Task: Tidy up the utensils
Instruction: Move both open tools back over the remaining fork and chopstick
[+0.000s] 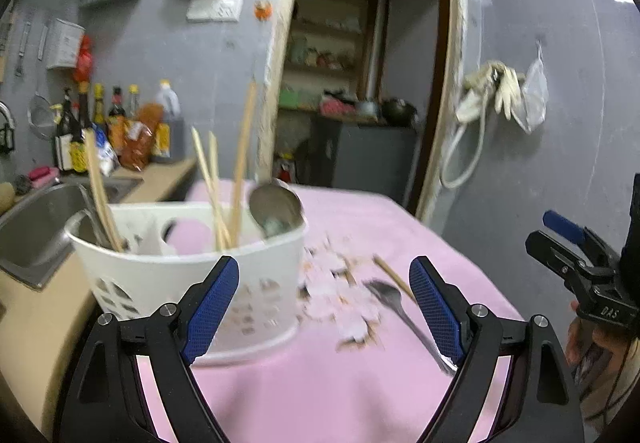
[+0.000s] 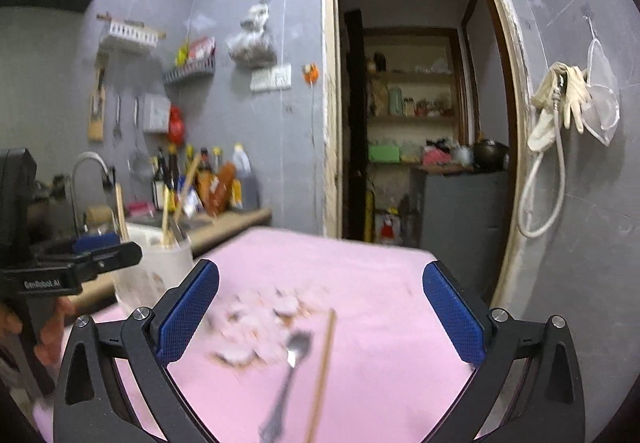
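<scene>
Left gripper (image 1: 324, 303): fingers spread wide apart, nothing between the blue pads (image 1: 210, 307); it hovers over the pink cloth (image 1: 304, 383).
Right gripper (image 2: 320, 317): fingers likewise wide apart and empty; from the left wrist view it shows at the far right edge, held by a hand (image 1: 586, 343).
Utensil holder (image 1: 192, 275): white plastic caddy with cut-out holes, just ahead of the left gripper's left finger and partly hidden behind its pad; it stands on the cloth near the table's sink-side edge.
Holder contents: several wooden chopsticks (image 1: 242, 159) standing tilted, and a metal ladle (image 1: 276, 207) with its bowl up, leaning at the rim.
Loose spoon (image 2: 290, 367): metal, lying flat on the cloth between the right gripper's fingers, bowl pointing away from the camera; in the left wrist view it lies just inside the right finger.
Loose chopstick (image 2: 322, 371): wooden, lying just beside the spoon on the side of the right finger, roughly parallel to it.
Cloth pattern (image 2: 264, 327): blurred pale floral patch, ahead of the spoon's bowl.
Sink (image 1: 36, 227): steel basin beyond the holder, outside the left gripper's left finger.
Sauce bottles (image 1: 100, 123): clustered on the counter behind the sink.
</scene>
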`<state>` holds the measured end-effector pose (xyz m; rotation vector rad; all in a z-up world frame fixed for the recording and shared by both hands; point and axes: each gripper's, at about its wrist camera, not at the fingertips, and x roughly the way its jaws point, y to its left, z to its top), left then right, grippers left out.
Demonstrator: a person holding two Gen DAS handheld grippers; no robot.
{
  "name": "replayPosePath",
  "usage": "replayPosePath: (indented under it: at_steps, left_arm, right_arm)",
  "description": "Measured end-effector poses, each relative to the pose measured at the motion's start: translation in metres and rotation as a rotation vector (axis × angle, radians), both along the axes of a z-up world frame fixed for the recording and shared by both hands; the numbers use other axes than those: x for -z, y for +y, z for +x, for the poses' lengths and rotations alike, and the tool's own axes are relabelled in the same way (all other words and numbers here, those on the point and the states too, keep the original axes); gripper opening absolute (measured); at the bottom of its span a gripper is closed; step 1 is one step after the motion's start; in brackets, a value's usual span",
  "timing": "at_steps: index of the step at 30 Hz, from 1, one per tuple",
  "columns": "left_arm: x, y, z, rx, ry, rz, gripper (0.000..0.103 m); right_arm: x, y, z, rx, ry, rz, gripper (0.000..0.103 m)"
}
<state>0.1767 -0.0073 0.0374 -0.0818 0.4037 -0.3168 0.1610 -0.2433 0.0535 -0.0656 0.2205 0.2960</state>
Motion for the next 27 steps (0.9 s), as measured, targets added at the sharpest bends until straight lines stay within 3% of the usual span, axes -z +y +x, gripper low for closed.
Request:
replayPosePath:
  at_steps: [11,14,19,27]
  left_arm:
    - [0.031,-0.037,0.022,0.081,0.19,0.1,0.083]
    - [0.039,-0.044,0.033,0.109,0.254,0.105,0.083]
    - [0.049,-0.054,0.054,0.138,0.354,0.114,0.082]
    - [0.056,-0.063,0.074,0.15,0.405,0.125,0.071]
  right_arm:
    - [0.041,-0.021,0.017,-0.004,0.272,-0.078,0.101]
    - [0.053,-0.021,0.025,-0.023,0.352,-0.092,0.092]
    - [0.069,-0.018,0.038,-0.068,0.459,-0.104,0.068]
    - [0.088,-0.002,0.062,-0.115,0.572,-0.16,0.054]
